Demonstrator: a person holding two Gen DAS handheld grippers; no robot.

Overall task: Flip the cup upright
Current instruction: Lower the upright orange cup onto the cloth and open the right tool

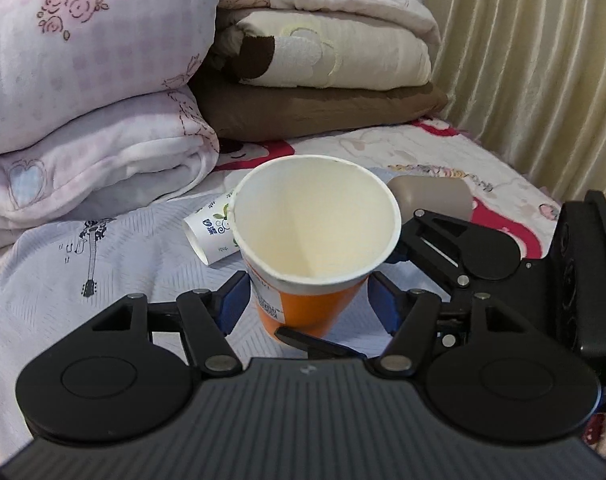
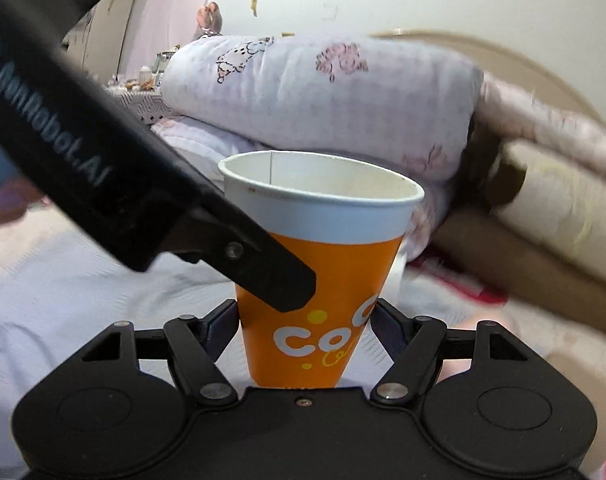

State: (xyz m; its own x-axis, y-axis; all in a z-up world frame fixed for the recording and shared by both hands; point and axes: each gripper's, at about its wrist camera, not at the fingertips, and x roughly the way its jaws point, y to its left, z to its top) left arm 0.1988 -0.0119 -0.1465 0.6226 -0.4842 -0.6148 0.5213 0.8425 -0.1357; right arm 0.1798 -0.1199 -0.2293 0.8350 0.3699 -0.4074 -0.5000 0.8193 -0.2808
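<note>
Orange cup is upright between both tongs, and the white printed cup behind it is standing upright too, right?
Not quite. The orange cup is upright between the left tongs and the right tongs, but the white printed cup lies on its side, as the left wrist view shows.

The upright orange-and-white paper cup [image 1: 309, 248] fills the gap between the left gripper [image 1: 307, 300] pads. The right gripper [image 1: 443, 248] crowds its right side. A toppled white printed cup [image 1: 213, 230] and a grey-brown rounded block [image 1: 431, 196] lie just behind; folded quilts [image 1: 91, 92] wall off the back.
</note>
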